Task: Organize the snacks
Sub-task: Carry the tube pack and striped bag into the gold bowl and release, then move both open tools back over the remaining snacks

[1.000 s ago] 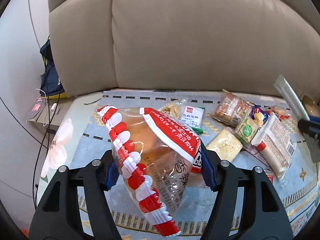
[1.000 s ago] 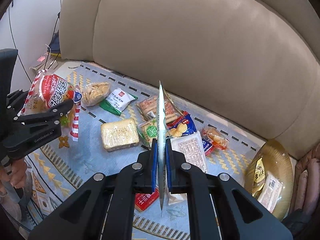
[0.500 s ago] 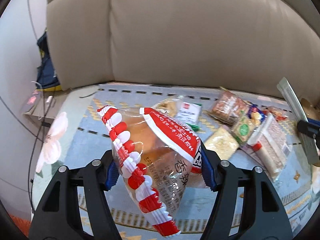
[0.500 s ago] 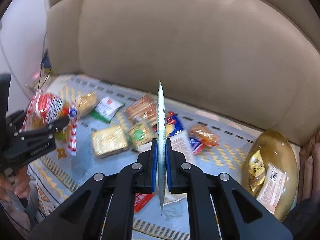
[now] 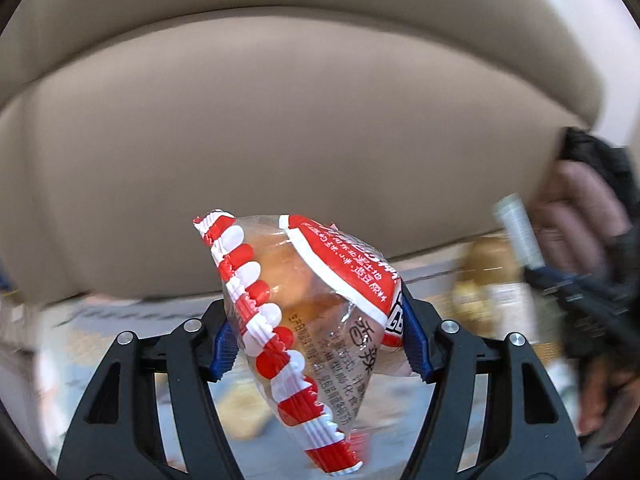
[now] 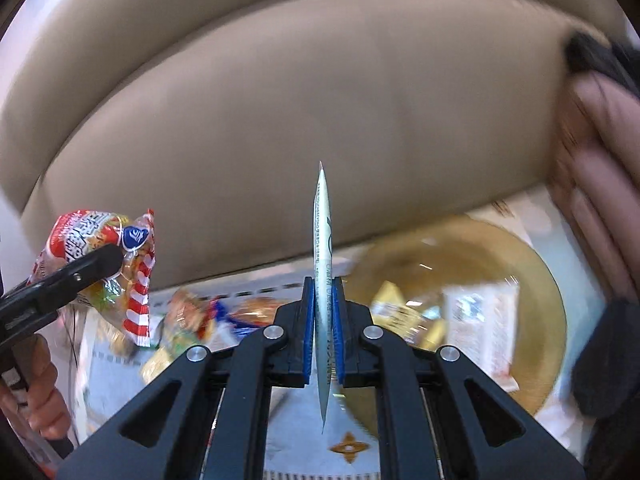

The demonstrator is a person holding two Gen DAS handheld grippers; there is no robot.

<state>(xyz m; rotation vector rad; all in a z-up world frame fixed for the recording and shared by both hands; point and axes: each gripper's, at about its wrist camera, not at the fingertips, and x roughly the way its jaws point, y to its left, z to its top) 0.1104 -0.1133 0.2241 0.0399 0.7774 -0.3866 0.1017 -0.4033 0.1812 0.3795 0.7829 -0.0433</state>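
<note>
My left gripper [image 5: 320,340] is shut on a clear bread bag [image 5: 316,304] with red-and-white striped edges and a red label, held up off the seat. The same bread bag [image 6: 100,256] shows at the left of the right wrist view. My right gripper [image 6: 323,332] is shut on a thin flat white snack packet [image 6: 323,264], seen edge-on and upright. Just beyond and right of it lies a gold plate [image 6: 532,276] holding two or three wrapped snacks [image 6: 476,320]. Other loose snacks [image 6: 192,316] lie blurred on the patterned mat.
A beige sofa backrest [image 5: 300,120] fills the upper half of both views. A pinkish cushion and dark fabric [image 6: 600,128] sit at the right edge. A person's hand [image 6: 40,392] holds the left gripper's handle. The views are motion-blurred.
Both grippers have swung to the right, toward the gold plate, each still holding its snack. The plate now sits much nearer my right gripper, and the pile of loose snacks has slid left.
</note>
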